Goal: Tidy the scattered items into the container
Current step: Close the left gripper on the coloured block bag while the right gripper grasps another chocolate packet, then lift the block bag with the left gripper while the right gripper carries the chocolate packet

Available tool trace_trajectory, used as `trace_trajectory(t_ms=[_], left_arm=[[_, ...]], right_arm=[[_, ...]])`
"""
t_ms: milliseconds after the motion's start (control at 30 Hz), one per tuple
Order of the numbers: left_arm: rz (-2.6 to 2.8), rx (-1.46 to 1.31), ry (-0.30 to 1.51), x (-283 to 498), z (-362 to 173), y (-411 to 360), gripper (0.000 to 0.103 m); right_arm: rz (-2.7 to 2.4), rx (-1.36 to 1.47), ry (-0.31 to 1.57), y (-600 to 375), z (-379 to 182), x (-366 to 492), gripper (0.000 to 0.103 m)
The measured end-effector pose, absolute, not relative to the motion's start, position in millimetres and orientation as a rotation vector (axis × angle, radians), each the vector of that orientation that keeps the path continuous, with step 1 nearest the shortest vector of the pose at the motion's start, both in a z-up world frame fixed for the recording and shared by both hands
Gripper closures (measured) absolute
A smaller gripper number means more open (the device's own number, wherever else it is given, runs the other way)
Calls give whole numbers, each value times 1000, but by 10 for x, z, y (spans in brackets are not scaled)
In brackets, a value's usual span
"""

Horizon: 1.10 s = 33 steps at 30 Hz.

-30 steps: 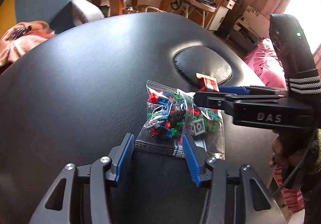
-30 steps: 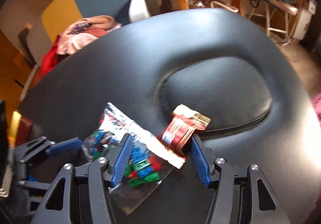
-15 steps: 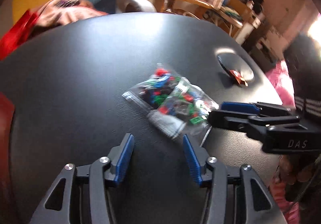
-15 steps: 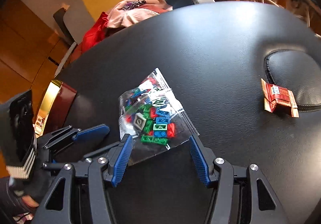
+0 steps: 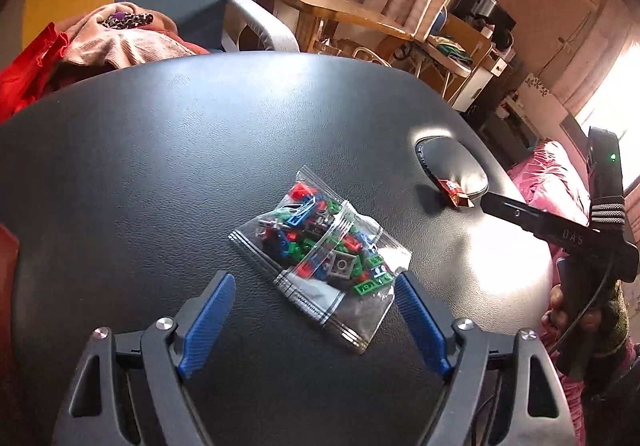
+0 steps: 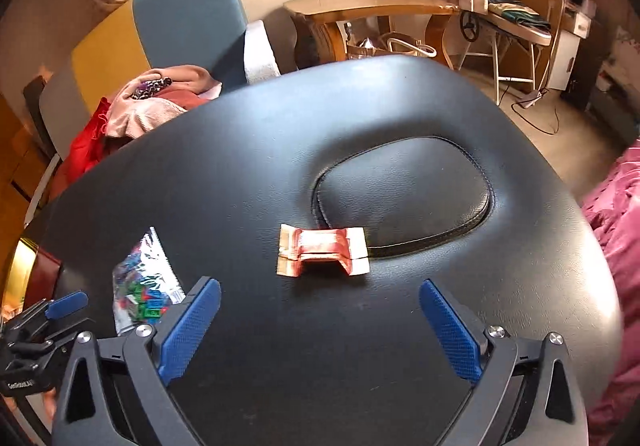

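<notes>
Left gripper [image 5: 312,310]: jaws opening, blue pads wide apart, nothing pressed between them.
Bags of bricks [image 5: 320,246]: two clear zip bags of red, blue, green and grey toy bricks, overlapping, flat on the black padded surface [image 5: 160,166]; they lie just ahead of the left fingertips, the nearest corner reaching in between them without touching either pad.
Right gripper [image 6: 320,330]: jaws opening, pads spread far apart, empty.
Red packet [image 6: 322,252]: a folded red and gold wrapper, lying ahead of the right fingers and roughly centred on the gap, well clear of both pads; its far edge sits at the rim of the oval inset cushion [image 6: 404,190].
Bags from the right view: beyond the outer side of its left finger, partly hidden by it.
Container: cannot tell where it is.
</notes>
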<state>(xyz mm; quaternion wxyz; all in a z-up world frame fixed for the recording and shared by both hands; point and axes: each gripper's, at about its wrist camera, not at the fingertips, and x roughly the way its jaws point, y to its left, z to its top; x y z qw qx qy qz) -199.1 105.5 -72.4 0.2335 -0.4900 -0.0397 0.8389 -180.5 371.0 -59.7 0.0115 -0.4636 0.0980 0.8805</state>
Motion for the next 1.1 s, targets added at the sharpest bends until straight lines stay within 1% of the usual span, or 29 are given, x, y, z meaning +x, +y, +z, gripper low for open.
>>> trace_trajectory(t_ms=[167, 233, 267, 333, 400, 433, 533, 567, 633, 733, 800, 833, 867, 900, 1000, 1033, 1067, 1100], left_arm=[[2315, -1405, -111, -2076, -818, 1151, 23], [2330, -1406, -95, -2095, -824, 1168, 23], [2334, -1404, -82, -2108, -825, 1189, 23], [2342, -1400, -54, -2134, -827, 1231, 23], [2351, -1395, -10, -2166, -826, 1289, 23], [2348, -1396, 7, -2188, -833, 1315, 23], [2364, -1414, 69, -2271, -878, 1377, 23], [2362, -1425, 74, -2295, -896, 1387, 21], [2370, -1428, 82, -2317, -911, 1389, 19], [2379, -1426, 95, -2307, -921, 1396, 19], [2379, -1427, 87, -2285, -929, 1386, 19], [2378, -1430, 80, -2272, -931, 1379, 21], [2377, -1426, 77, -2252, -924, 1371, 25], [2375, -1421, 75, -2231, -916, 1364, 27], [2373, -1381, 100, -2133, -870, 1362, 46], [2369, -1369, 109, -2102, -851, 1366, 54], [2359, -1367, 104, -2083, -838, 1361, 59], [2321, -1380, 74, -2087, -834, 1348, 60]], right_arm=[[2751, -1430, 235, 3617, -667, -1921, 3], [2739, -1422, 203, 3631, -700, -1961, 6], [2730, -1420, 193, 3633, -722, -2005, 9], [2710, -1427, 175, 3637, -771, -2081, 13], [2699, -1453, 185, 3651, -826, -2135, 23], [2694, -1465, 190, 3659, -853, -2162, 25], [2677, -1504, 191, 3658, -929, -2220, 36], [2680, -1506, 197, 3660, -945, -2226, 39], [2684, -1496, 204, 3668, -951, -2222, 43], [2694, -1492, 202, 3665, -955, -2203, 46], [2706, -1496, 190, 3628, -944, -2179, 55], [2711, -1498, 185, 3607, -935, -2166, 64], [2714, -1500, 181, 3587, -929, -2155, 69], [2714, -1499, 177, 3565, -926, -2141, 70], [2720, -1493, 164, 3491, -920, -2080, 71], [2721, -1491, 163, 3467, -918, -2060, 72], [2728, -1492, 168, 3434, -914, -2042, 72], [2741, -1498, 176, 3390, -908, -2024, 72]])
